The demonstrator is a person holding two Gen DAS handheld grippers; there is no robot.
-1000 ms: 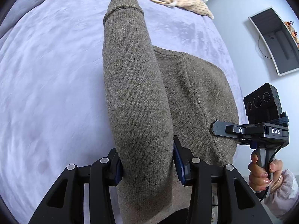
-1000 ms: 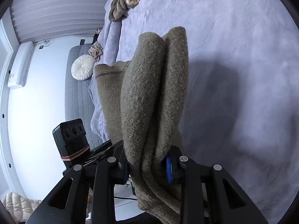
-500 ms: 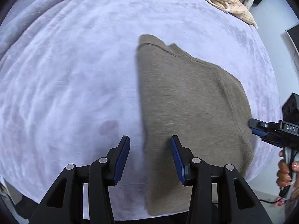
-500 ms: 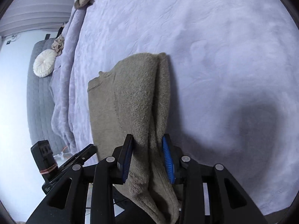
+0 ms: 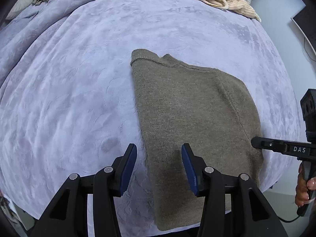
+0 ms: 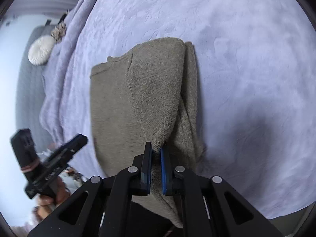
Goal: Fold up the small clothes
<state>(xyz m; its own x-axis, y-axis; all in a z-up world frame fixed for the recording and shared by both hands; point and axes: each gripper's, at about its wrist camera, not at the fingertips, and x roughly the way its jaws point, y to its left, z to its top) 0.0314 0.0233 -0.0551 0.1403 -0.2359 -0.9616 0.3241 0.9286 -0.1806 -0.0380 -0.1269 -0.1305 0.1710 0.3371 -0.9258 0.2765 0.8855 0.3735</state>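
Sweater flat on bedspread

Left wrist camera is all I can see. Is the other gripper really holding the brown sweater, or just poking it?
Observer: Holding. In the right wrist view the right gripper has its jaws shut on a pinch of the sweater.
Operator: Is the sweater flat there?
Observer: No. A folded-over layer lies doubled along that side and rises to a peak at the jaws.
Operator: Anything else I'm missing?
Observer: The hand that holds your left gripper, blurred, low at the left of the right wrist view.
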